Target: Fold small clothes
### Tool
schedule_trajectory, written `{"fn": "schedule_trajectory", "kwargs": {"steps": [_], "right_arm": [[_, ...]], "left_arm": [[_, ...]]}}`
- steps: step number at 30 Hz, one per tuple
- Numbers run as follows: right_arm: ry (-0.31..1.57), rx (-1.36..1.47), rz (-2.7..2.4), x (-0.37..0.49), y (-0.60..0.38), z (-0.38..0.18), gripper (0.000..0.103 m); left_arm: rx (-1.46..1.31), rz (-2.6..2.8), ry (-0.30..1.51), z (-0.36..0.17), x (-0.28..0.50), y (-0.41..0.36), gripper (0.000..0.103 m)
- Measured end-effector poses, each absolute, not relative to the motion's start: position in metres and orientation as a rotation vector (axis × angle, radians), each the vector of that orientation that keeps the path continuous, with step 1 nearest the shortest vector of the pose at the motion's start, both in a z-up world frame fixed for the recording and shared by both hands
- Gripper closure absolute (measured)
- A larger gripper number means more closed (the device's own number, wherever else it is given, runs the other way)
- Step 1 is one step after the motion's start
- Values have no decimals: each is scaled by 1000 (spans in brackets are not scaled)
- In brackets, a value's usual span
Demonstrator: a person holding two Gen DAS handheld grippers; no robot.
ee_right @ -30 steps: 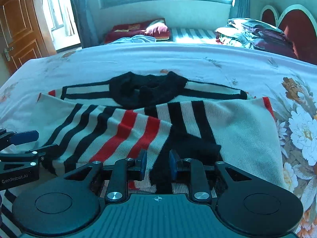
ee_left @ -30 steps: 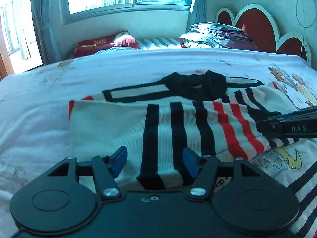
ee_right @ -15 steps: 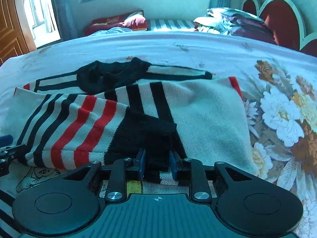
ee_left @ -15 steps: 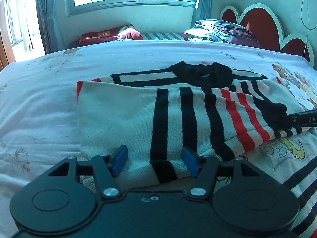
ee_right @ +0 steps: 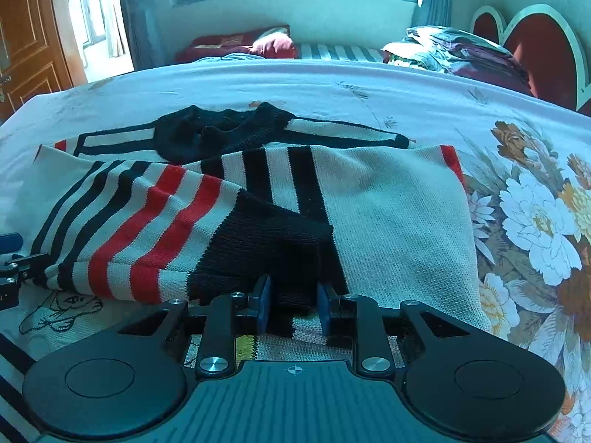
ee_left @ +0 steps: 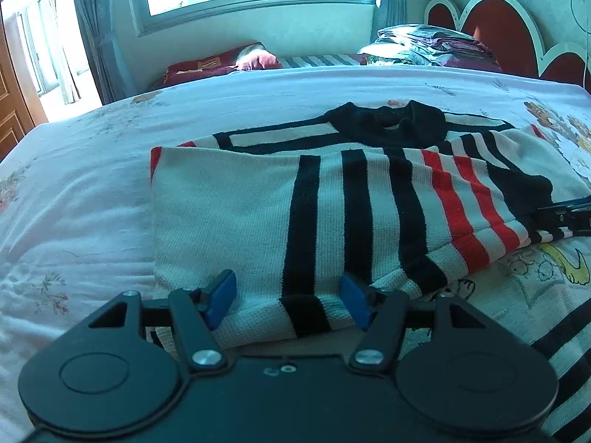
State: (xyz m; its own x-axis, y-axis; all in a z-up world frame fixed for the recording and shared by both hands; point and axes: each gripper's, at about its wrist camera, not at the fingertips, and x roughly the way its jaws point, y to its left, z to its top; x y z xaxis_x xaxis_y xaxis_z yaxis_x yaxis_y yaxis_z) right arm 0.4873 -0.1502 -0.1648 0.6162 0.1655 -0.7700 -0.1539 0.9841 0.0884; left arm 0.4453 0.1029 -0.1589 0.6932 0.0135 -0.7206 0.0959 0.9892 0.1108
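The bed (ee_left: 92, 192), under a pale flowered sheet, fills both views, with a window across the top and a red scalloped headboard (ee_right: 535, 48) at the upper right. The striped knit sweater (ee_left: 240, 214) lies flat across the middle of the frame, cream with black and red bands. Its long axis runs left to right across the picture, while the black collar (ee_left: 388, 122) points away toward the window and the hem lies nearest the cameras. Both sleeves appear already folded in over the body, the striped one lying diagonally in the centre of the right wrist view with its black cuff (ee_right: 269, 247) at the lower centre.

Judging by this, the sleeve step is finished or nearly so, and the hem is being taken up for the fold toward the collar. The next move probably calls for both grippers to pinch the near edge, lift together and carry it evenly up the frame so the layers do not slide.

The left gripper (ee_left: 288, 297), at the lower centre of its view, stands fairly wide, its blue pads either side of the hem with cloth between them but not visibly pressed. The right gripper (ee_right: 291, 304) is narrowed around dark knit at the lower centre; whether its pads actually press the fabric I cannot tell.
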Motion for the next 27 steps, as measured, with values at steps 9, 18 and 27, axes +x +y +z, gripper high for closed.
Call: {"fn": "schedule_trajectory", "kwargs": {"steps": [9,18,27], "right_arm": [[822,143,280,441,-198,-116,26],[907,221,355,322,-272,-122,47],[1011,479,374,244,-319,-156,50]], "left_arm": [[106,-42,849,-126,403,109,1],[-102,-14,941,-129,279,153,45],[-209,-13,997,-143,197,168,46]]}}
